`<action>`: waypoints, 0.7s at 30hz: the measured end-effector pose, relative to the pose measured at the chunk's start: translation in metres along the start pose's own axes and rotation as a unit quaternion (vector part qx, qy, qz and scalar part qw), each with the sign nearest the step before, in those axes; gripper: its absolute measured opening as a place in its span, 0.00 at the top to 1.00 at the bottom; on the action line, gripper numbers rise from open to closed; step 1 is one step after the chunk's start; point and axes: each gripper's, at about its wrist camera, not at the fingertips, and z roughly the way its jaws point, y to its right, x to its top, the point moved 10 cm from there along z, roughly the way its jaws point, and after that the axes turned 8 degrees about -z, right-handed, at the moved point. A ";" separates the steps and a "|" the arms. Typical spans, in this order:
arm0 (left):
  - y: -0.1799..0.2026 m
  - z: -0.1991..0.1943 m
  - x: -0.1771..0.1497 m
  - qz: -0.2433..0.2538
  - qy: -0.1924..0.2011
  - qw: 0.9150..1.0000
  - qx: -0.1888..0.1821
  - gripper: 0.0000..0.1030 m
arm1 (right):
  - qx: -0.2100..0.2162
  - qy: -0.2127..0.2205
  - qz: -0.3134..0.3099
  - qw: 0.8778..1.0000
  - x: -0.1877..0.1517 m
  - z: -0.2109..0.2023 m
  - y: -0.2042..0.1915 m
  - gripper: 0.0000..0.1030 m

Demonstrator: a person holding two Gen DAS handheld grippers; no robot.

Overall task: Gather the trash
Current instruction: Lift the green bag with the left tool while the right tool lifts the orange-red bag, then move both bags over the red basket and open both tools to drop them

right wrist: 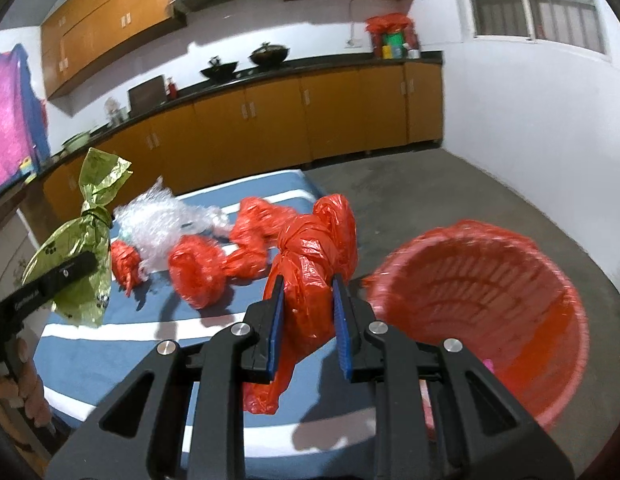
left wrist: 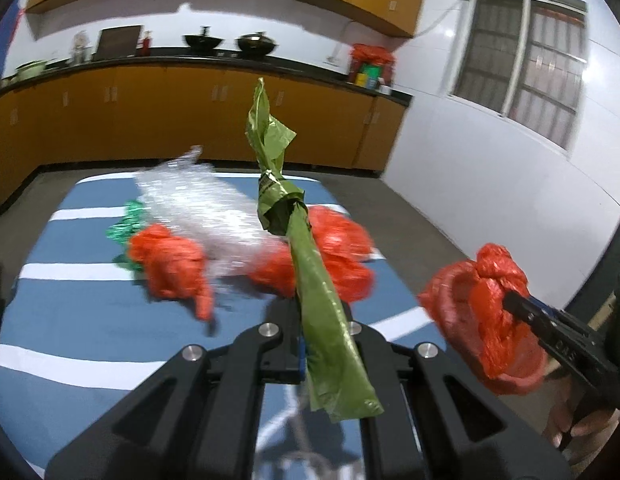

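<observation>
Left wrist view shows the left gripper (left wrist: 310,340) clamped tight on a knotted green bag (left wrist: 310,280), whose twisted neck runs up past the fingertips while its loose tail hangs back below them; pinching the thin middle looks like a way to keep the slippery plastic from sliding out while it is carried. Off to the right of those fingers, the right gripper (right wrist: 308,320) has its blue pads pressed on either side of a knotted red bag (right wrist: 310,256), jaws partly apart because the bundle is bulky, and the knot stands just beyond the fingertips. Just to the right of the right fingers gapes a red basket (right wrist: 490,280), mouth tilted toward the camera, the likely place for both bags. Beyond and below both sets of fingers, on a blue striped cloth (right wrist: 110,352), more trash lies uncollected: crumpled clear plastic wrap (right wrist: 166,216) and several red bags (right wrist: 198,276), close together. Both held bags appear clear of the cloth.
</observation>
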 end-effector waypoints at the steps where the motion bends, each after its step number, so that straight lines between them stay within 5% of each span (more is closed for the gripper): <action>1: 0.011 0.001 -0.003 0.005 -0.002 1.000 -0.009 0.95 | -0.006 0.003 0.003 1.000 0.000 -0.004 0.005 0.78; 21: 0.164 0.031 -0.049 0.083 -0.057 0.986 -0.132 0.95 | -0.109 0.028 0.084 0.990 -0.014 -0.054 0.124 0.78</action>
